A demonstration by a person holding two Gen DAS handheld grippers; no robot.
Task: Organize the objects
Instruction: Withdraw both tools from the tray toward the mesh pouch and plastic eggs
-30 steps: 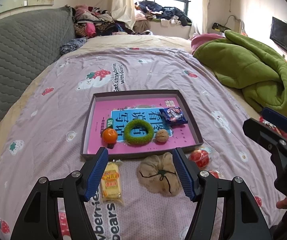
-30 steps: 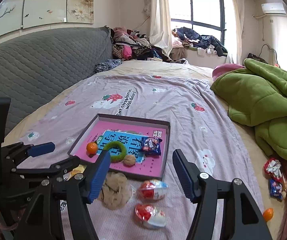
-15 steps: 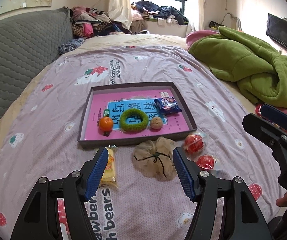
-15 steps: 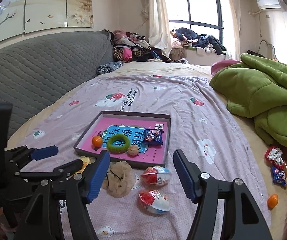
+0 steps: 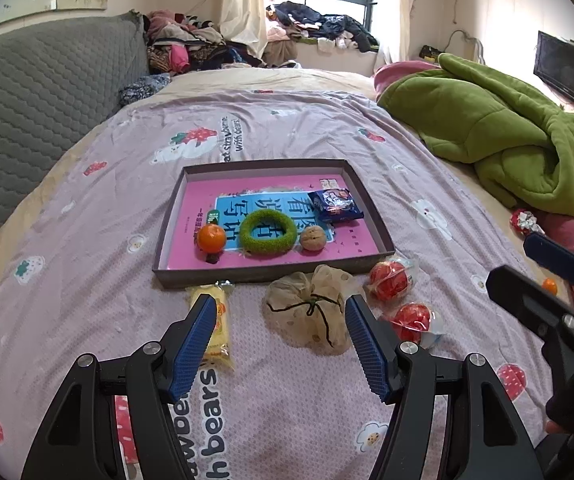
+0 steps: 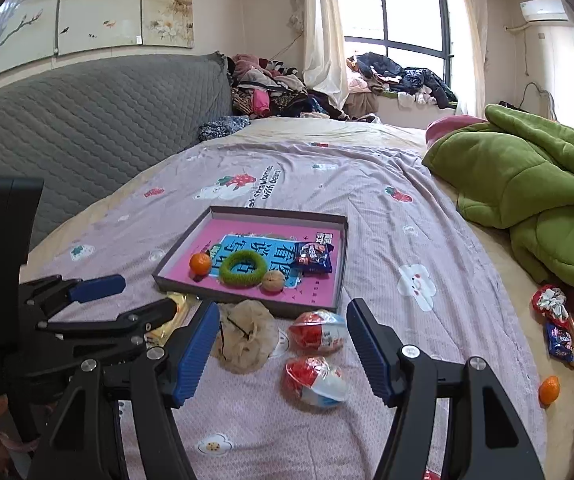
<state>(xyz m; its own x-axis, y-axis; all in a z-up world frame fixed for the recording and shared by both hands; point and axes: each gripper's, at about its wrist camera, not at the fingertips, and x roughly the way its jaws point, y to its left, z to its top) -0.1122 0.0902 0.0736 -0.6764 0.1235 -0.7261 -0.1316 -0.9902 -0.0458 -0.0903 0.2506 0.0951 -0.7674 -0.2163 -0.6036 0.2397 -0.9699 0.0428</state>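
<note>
A: Here we are over the bed, and the landmark is the shallow box tray [image 5: 175, 216] on the lilac sheet [image 5: 295, 128]. Inside it, along the near side: a small orange [image 5: 211, 238], a green fuzzy ring [image 5: 268, 233], a walnut [image 5: 312, 239], and behind the walnut a blue snack packet [image 5: 336, 205].

B: And outside the tray?

A: Just in front of its near wall, a beige mesh pouch [image 5: 311, 312] tied with dark cord. To the pouch's left, a yellow snack bar [image 5: 217, 326], its top end almost at the tray's wall. Off the tray's near right corner, two red-and-white egg capsules [image 6: 319, 332] [image 6: 316, 376], one in front of the other.

B: The claws?

A: The left gripper [image 5: 279, 338] is spread wide, nothing pinched; the pouch shows in the gap between its blue pads [image 5: 193, 346] but they hover clear of it. The right gripper [image 6: 283, 350] is spread too, empty, framing the capsules.

B: Anything far from the tray?

A: Well to its right, a green blanket [image 6: 535, 196], with a second orange [image 6: 549, 390] and loose wrapped sweets [image 6: 559, 338] near the bed's edge.
</note>
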